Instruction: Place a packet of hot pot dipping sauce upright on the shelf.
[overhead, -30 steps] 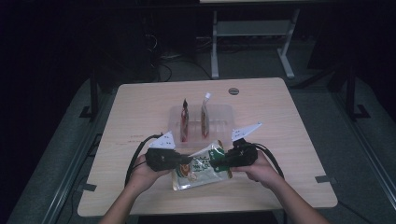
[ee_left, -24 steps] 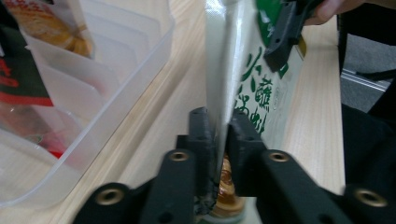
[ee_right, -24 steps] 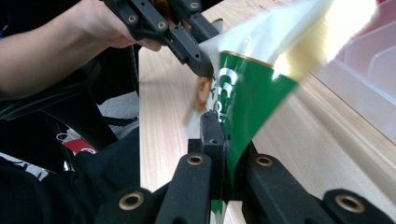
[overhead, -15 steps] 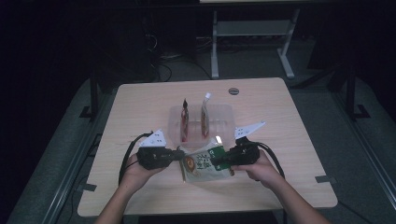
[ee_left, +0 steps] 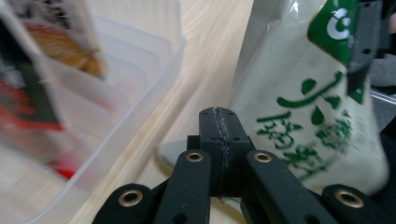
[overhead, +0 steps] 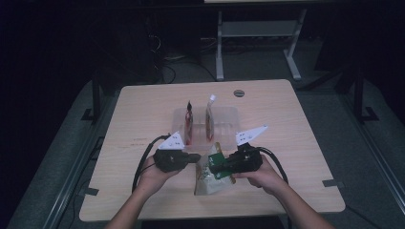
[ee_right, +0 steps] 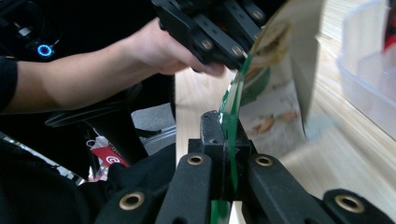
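Right gripper (ee_right: 223, 140) jaws clamp pouch (overhead: 212, 174) edge, left gripper (ee_left: 219, 135) jaws clenched empty beside it; we steady it toward the tray (overhead: 229, 117).

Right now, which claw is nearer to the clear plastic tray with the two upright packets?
Left. The left claw lies just before the clear plastic tray, near its front left corner. The right claw is further toward the person, shut on the green and white pouch.
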The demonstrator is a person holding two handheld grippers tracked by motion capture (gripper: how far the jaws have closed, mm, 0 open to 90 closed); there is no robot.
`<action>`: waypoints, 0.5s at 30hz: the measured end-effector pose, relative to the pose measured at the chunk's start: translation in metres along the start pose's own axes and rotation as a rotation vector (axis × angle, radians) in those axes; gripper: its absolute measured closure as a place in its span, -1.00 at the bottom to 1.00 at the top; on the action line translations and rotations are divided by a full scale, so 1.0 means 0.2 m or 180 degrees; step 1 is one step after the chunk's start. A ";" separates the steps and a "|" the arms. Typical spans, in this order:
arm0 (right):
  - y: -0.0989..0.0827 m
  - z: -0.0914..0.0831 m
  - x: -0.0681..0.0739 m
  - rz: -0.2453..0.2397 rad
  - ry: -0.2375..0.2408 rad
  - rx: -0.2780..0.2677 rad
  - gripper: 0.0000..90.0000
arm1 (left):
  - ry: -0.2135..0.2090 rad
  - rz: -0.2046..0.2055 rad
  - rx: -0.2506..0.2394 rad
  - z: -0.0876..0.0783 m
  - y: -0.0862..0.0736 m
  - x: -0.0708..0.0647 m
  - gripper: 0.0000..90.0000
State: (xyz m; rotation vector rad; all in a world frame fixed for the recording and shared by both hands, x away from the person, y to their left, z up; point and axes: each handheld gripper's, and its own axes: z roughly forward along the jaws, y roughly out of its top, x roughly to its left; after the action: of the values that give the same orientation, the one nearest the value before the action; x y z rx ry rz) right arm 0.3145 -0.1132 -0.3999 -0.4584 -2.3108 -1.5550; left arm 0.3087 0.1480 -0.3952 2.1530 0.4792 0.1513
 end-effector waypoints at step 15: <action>0.01 -0.02 0.00 -0.0052 -0.0065 -0.0062 1.00 | -0.0229 0.0075 0.0109 0.10 0.01 -0.06 1.00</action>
State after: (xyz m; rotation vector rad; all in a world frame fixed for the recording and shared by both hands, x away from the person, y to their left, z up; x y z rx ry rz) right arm 0.3148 -0.1159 -0.3973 -0.4635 -2.3220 -1.5890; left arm 0.3026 0.1274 -0.4048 2.1901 0.4178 0.0788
